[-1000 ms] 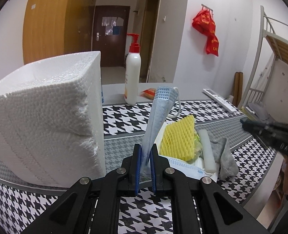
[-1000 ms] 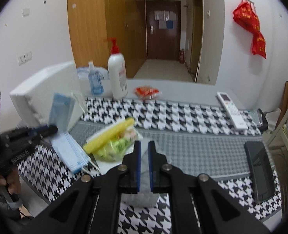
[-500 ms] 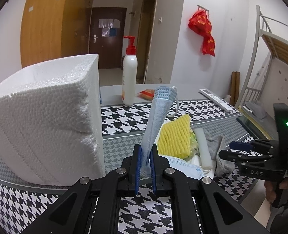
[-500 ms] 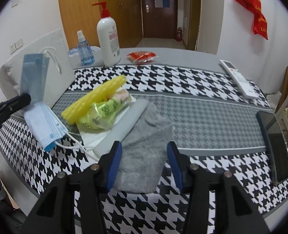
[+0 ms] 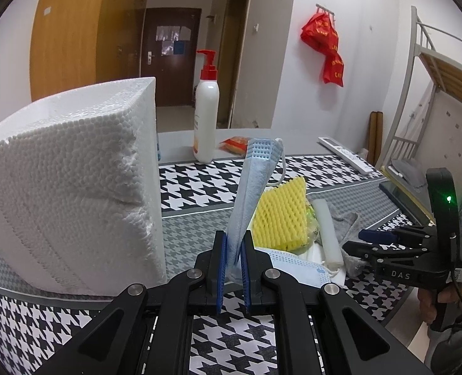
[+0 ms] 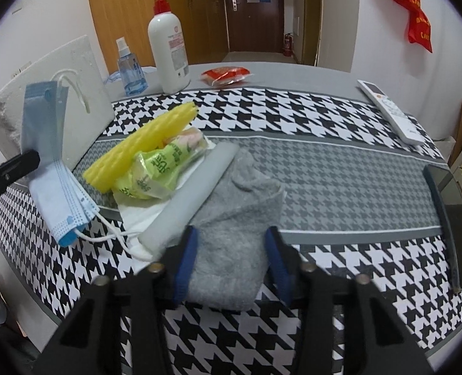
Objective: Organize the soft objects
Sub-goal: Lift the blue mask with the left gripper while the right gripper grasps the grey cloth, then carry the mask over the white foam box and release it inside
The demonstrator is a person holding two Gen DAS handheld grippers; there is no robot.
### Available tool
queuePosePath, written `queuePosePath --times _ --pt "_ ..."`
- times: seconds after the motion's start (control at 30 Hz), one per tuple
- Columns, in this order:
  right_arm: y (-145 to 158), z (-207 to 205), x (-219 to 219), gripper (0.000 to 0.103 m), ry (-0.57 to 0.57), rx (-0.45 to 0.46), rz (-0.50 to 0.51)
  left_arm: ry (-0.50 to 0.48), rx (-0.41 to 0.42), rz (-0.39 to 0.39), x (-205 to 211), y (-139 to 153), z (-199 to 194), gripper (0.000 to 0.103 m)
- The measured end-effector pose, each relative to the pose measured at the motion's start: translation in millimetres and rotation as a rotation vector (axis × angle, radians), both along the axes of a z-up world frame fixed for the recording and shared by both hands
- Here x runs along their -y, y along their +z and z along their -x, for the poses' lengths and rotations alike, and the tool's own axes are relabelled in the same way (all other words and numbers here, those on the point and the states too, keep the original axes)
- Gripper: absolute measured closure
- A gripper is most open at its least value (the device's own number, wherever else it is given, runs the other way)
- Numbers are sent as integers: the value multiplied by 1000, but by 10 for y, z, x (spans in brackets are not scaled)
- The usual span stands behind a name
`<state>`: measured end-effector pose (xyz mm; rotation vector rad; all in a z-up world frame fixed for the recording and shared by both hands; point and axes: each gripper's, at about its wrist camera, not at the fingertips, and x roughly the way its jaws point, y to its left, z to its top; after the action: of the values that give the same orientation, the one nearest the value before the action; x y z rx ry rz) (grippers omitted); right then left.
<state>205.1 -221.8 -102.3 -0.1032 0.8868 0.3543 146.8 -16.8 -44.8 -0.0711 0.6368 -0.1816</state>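
- In the left wrist view, beside the big white foam block [image 5: 71, 187], a blue face mask [image 5: 252, 187] is held up by the left gripper [image 5: 232, 265]. The mask is pinched tight between the two pressed-together fingers, just as it was a second ago.
- To the right of the foam block, a yellow foam net [image 5: 280, 215], a white foam stick [image 5: 326, 228] and a second mask [image 5: 296, 264] are seen lying on the checked table cloth [image 5: 199, 184].
- Farther right of the foam block, the right gripper [image 5: 355, 242] is seen low at the grey sock [image 5: 345, 222]. A second ago it was only at the edge of this view.
- In the right wrist view, well to the right of the foam block [image 6: 74, 72], the grey sock [image 6: 240, 218] is seen flat on the cloth between the spread fingers of the right gripper [image 6: 231, 256].
- A second ago these fingers were almost shut. They were then opened wide, and have just been closing a little. The sock is not yet squeezed.
- It is judged that the sock is about to be picked up, so one more soft thing can be put away.
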Motion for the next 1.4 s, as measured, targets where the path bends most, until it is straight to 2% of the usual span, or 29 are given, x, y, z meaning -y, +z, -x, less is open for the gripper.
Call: queuePosePath --times 0.03,0.23,0.3,0.57,0.9,1.4 --pt "-2 -3 1 70 1 -2 -1 0 -1 0 -5 -2 -10 93" --pt "-9 -15 19 90 4 -1 -11 -8 2 6 -12 -11 -29 93" --pt "14 -29 48 91 -4 -8 -33 -8 2 7 -20 -7 -36 93" --pt "410 28 39 92 27 77 -114 -10 27 2 -68 83 -39 93" --pt "799 98 -16 91 39 177 -140 -26 61 -13 -43 211 -22 93" --pt "1057 269 34 91 48 264 -164 -33 149 -34 -51 528 53 93"
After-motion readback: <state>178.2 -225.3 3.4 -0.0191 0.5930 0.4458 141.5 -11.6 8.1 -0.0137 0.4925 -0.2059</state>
